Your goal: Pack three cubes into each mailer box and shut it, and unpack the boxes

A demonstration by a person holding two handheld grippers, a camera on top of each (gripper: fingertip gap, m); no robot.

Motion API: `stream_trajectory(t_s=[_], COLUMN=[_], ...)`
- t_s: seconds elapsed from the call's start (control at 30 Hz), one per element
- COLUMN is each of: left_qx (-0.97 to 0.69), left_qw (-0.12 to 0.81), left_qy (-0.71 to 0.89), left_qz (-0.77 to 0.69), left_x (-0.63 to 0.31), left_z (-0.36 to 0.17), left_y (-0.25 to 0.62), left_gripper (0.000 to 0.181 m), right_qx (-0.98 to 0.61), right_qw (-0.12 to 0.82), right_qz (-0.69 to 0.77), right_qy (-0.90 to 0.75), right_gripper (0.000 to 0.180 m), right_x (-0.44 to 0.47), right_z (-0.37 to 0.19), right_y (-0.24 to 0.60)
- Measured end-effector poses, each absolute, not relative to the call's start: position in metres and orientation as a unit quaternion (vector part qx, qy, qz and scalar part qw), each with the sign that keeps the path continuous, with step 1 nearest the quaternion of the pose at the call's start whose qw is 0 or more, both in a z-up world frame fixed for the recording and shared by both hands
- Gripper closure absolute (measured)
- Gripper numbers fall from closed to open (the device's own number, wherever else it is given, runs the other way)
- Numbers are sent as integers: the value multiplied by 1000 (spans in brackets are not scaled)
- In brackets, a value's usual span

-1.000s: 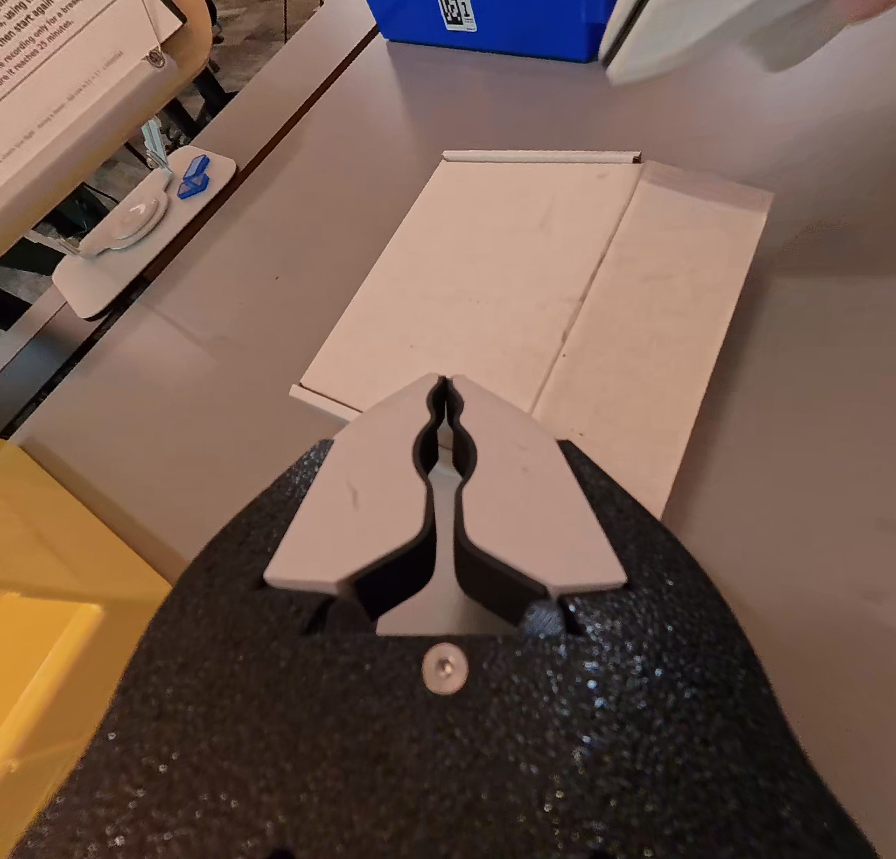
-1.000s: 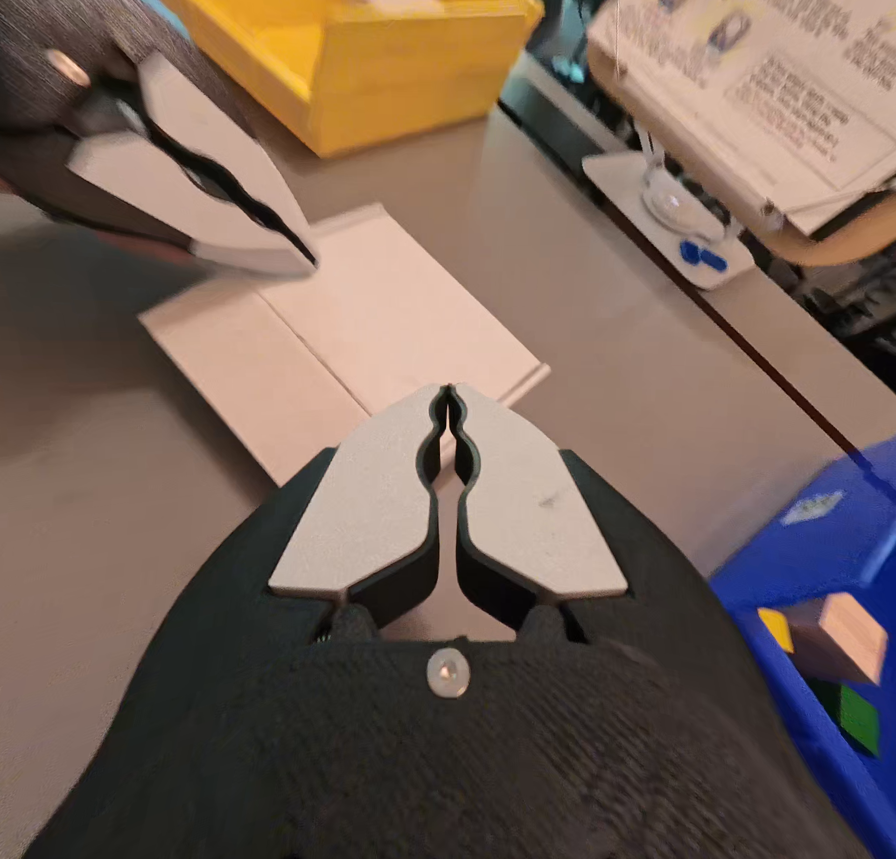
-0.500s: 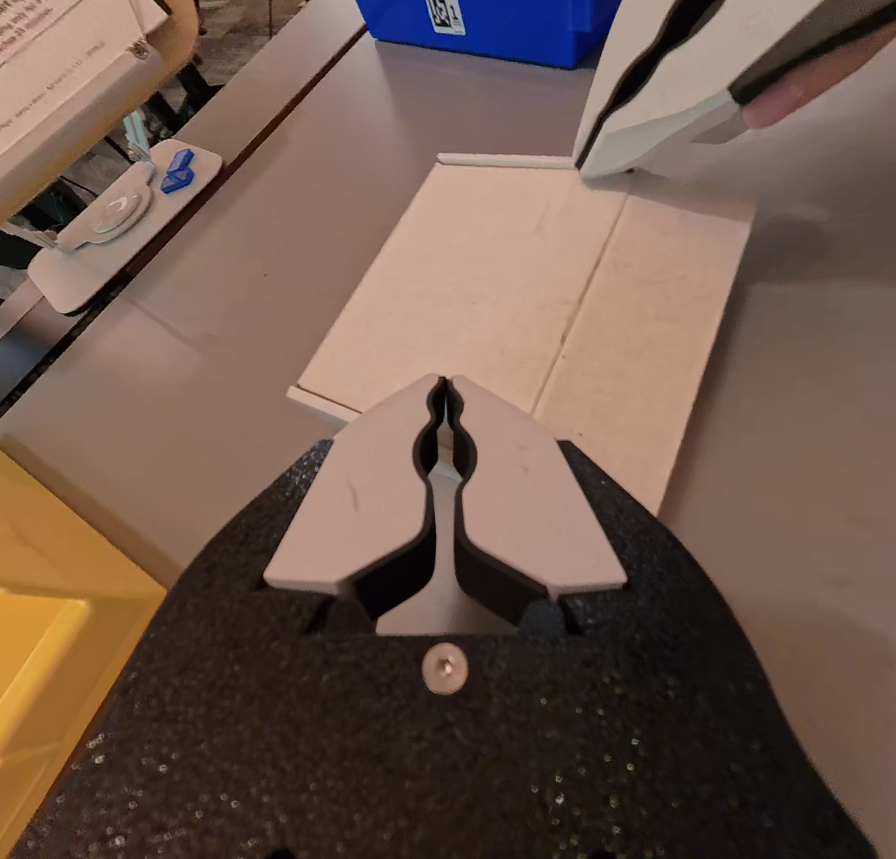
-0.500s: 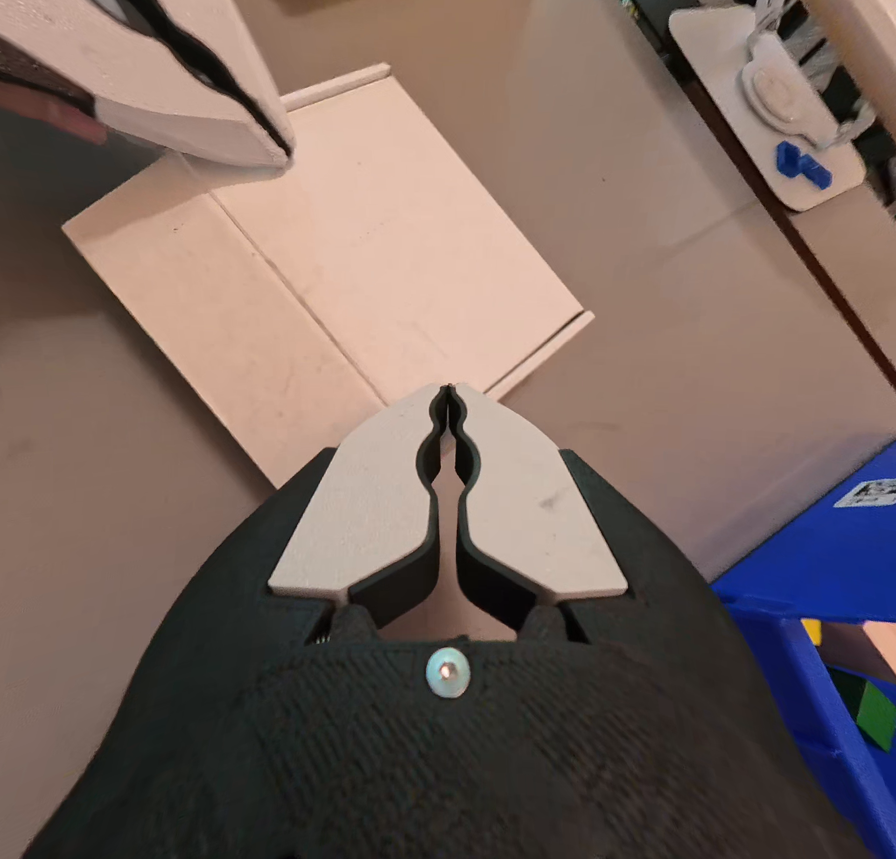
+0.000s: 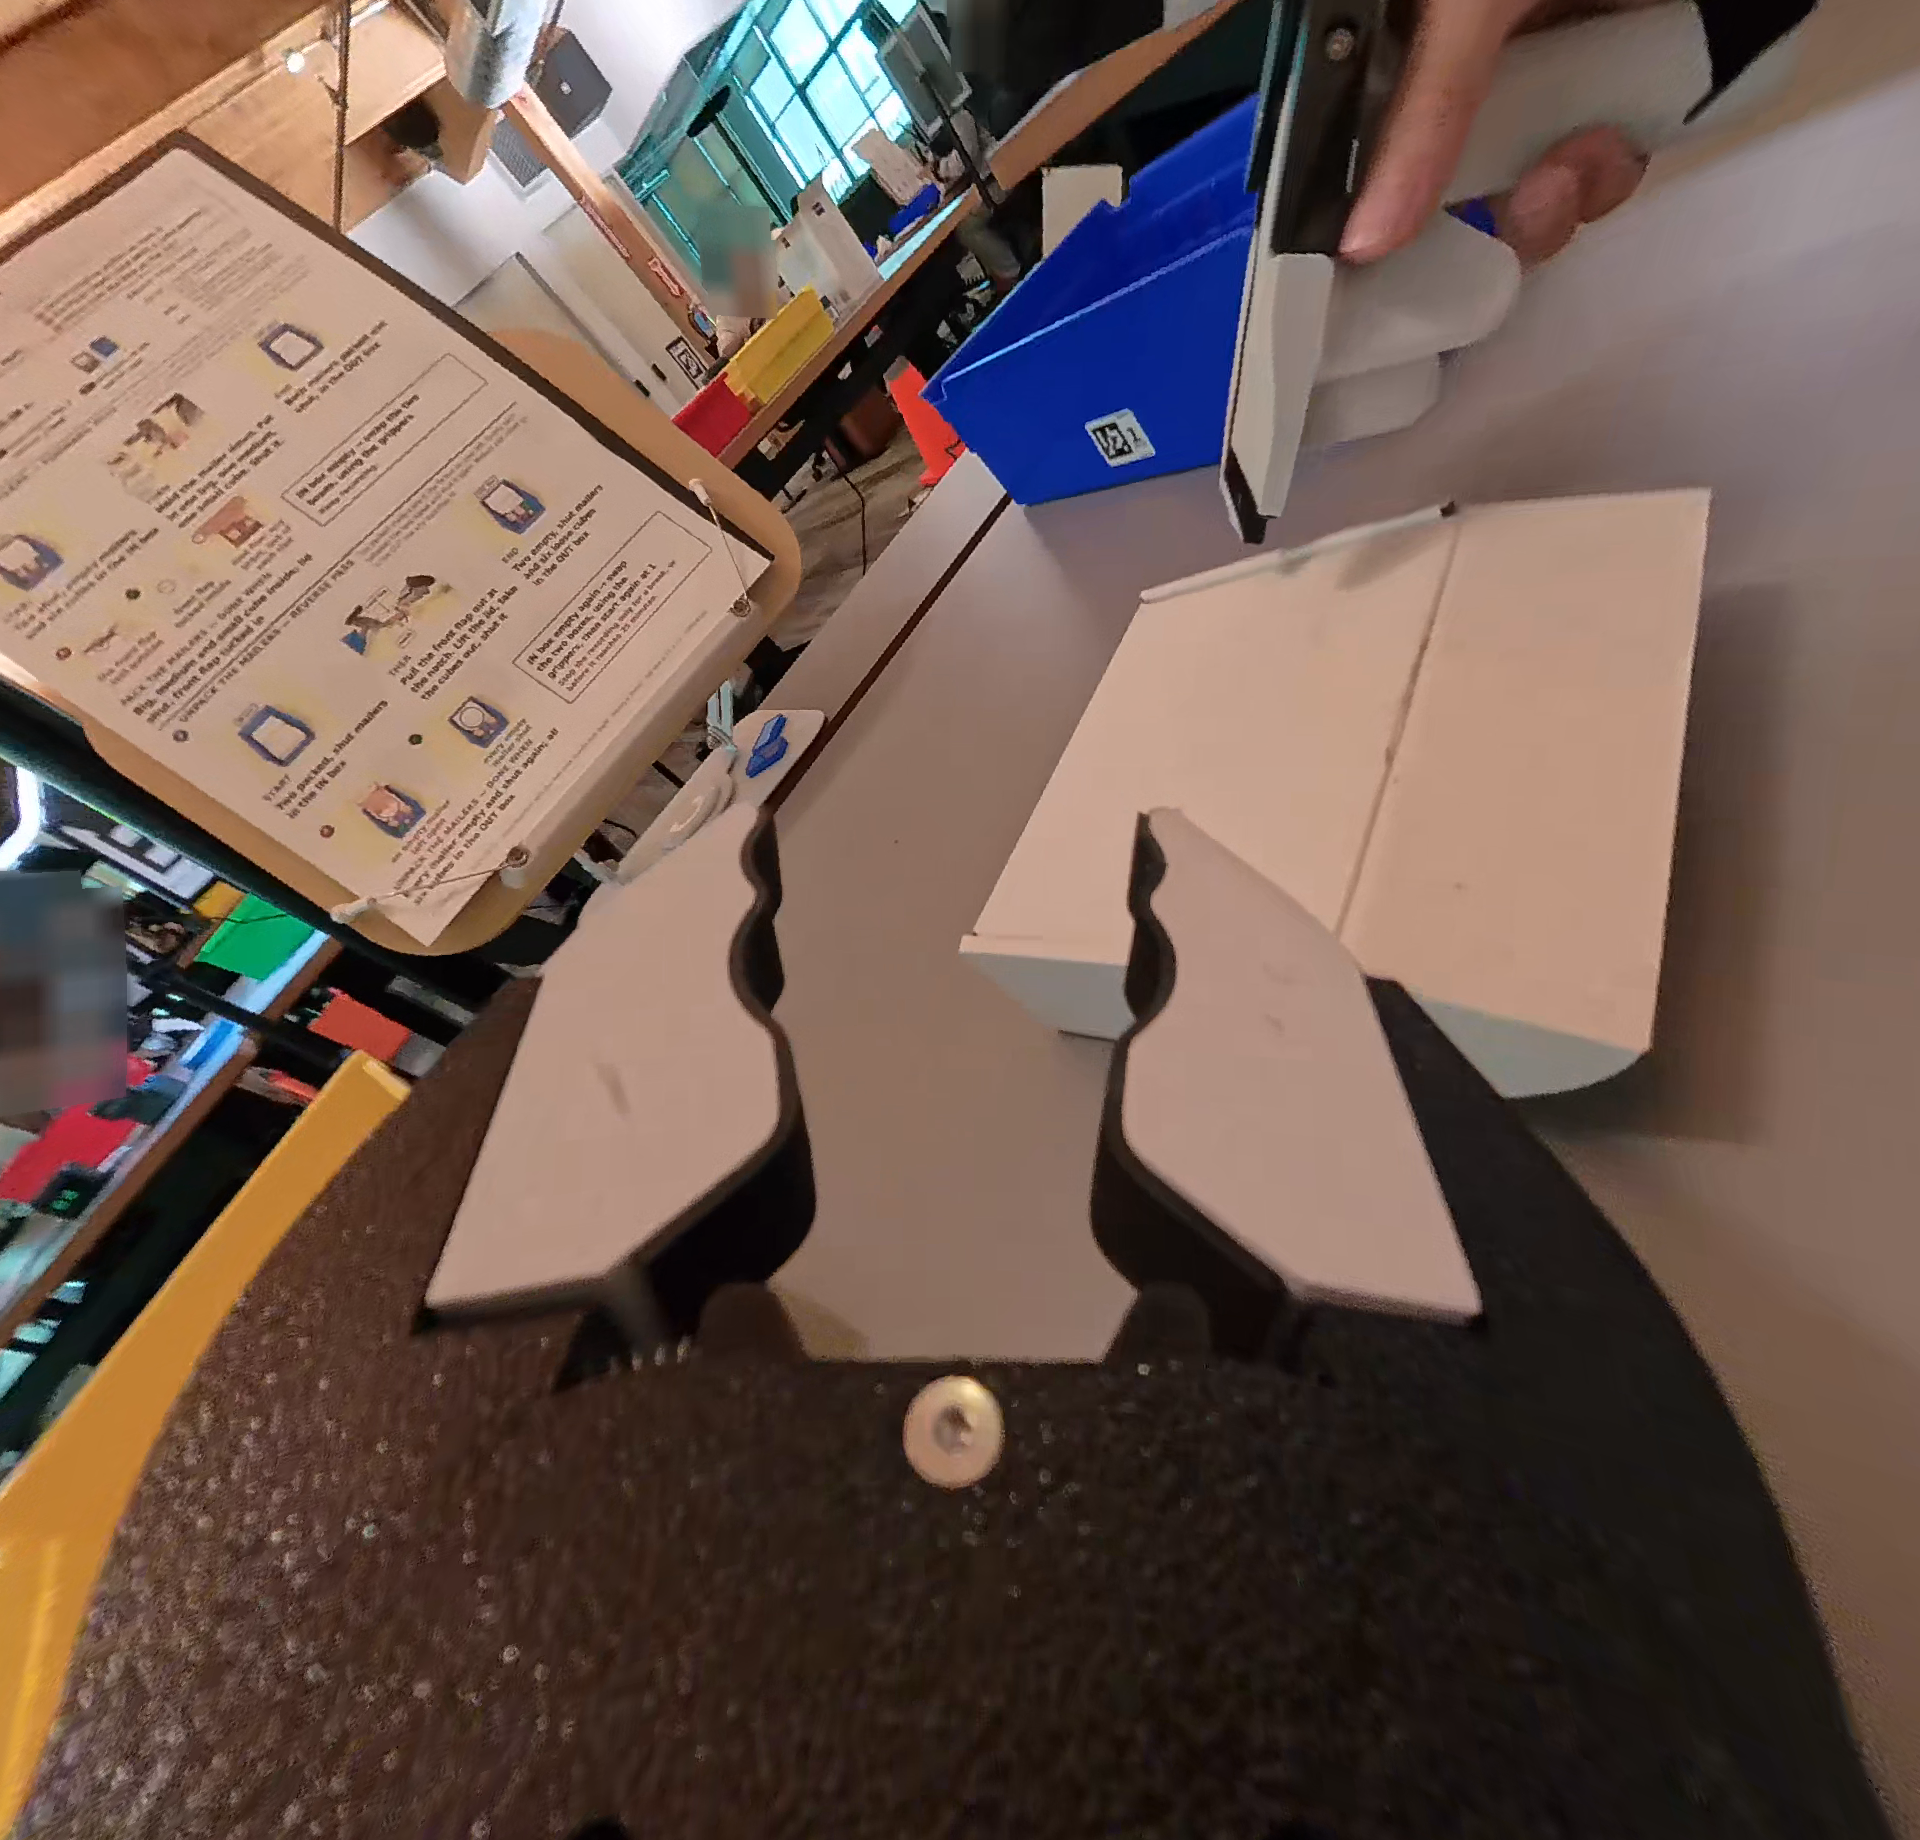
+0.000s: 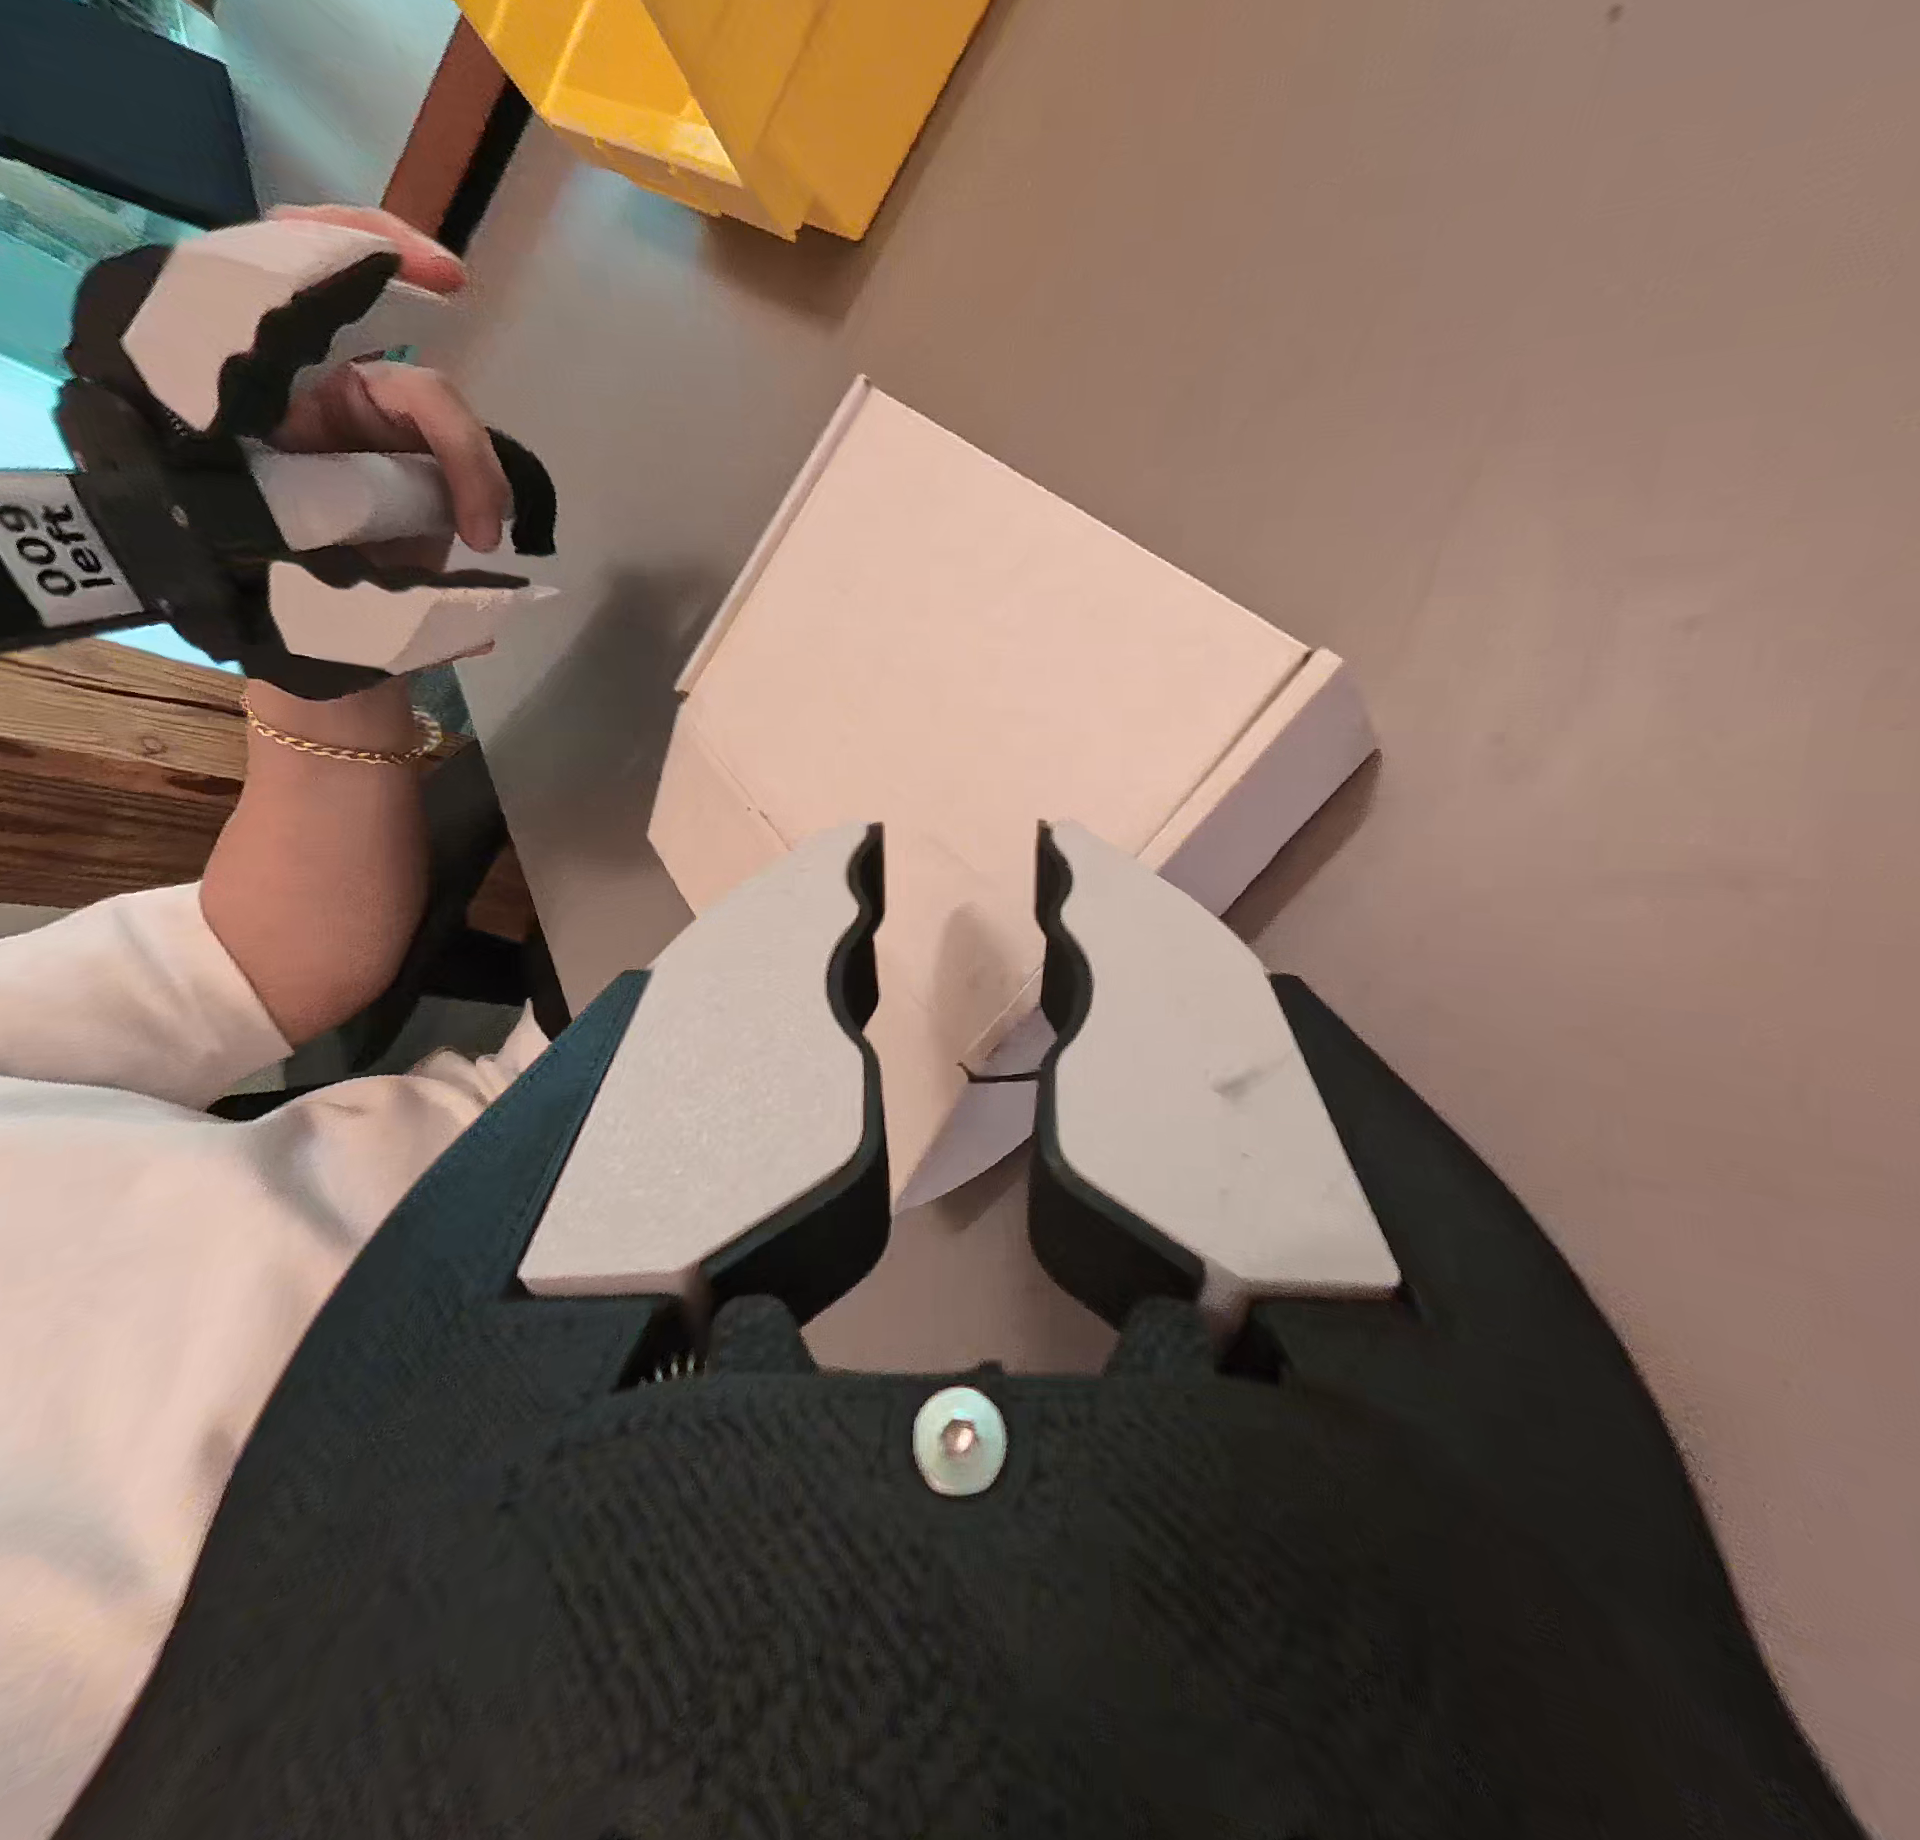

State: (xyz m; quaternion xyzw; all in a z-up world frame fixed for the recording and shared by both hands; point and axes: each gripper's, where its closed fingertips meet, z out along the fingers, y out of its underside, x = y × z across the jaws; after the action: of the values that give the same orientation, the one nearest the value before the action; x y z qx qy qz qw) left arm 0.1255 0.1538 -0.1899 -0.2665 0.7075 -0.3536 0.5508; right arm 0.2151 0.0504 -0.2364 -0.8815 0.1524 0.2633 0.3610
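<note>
Right claw: the right claw [image 6: 961, 840] is seen with its grey fingers parted to a moderate gap and nothing gripped; the rounded front flap [image 6: 940, 1063] of the flat white cardboard mailer box [image 6: 997, 647] lies in the gap between them, whether touched cannot be told.
Left claw: the left claw [image 5: 956, 840] is spread wide and empty, held just off the near corner of the same box [image 5: 1299, 730]; only bare surface is seen between its fingers.
Task's thing: the mailer box lies shut and flat on the grey-brown surface [image 6: 1558, 388], its lid down and its front flap lying out toward the right claw, between the two claws.
Cubes: none can be seen outside the box; what is inside is hidden.
Farther out: a blue plastic bin [image 5: 1101, 356] stands beyond the box in the left wrist view, a yellow plastic bin [image 6: 748, 55] beyond it in the right wrist view, and a printed instruction sheet on a board [image 5: 343, 564] is propped past the surface's edge.
Step in hand: opening the box by its front flap is judged to be under way.
How it is done well: the flap should be taken near its free edge by the right claw and closed on lightly, so that the card is not creased. The box body should be steadied by the left claw against the near corner or side wall, so that it is not dragged when the flap is pulled. The pull is best made outward and upward along the fold.
Risk: a thin flap can slip from a loose hold; a light box can slide.
</note>
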Motion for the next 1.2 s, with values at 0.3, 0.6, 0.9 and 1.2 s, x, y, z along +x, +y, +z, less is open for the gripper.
stream_trajectory(t_s=[0.3, 0.6, 0.9, 1.2], left_qx=[-234, -475, -666, -713], left_qw=[554, 331, -45, -139], left_qy=[737, 643, 421, 395], left_qz=[-310, -501, -614, -563], left_x=[123, 126, 139, 157], left_z=[-202, -207, -237, -248], left_y=[154, 162, 146, 128], left_gripper=[116, 114, 104, 96], right_qx=[-874, -850, -836, -824], right_qw=[322, 357, 386, 412], right_qz=[317, 345, 343, 350], right_qy=[176, 177, 187, 169], right_gripper=[180, 180, 180, 180], right_x=[216, 222, 231, 226], right_z=[-255, -255, -258, -255], right_y=[46, 39, 29, 34])
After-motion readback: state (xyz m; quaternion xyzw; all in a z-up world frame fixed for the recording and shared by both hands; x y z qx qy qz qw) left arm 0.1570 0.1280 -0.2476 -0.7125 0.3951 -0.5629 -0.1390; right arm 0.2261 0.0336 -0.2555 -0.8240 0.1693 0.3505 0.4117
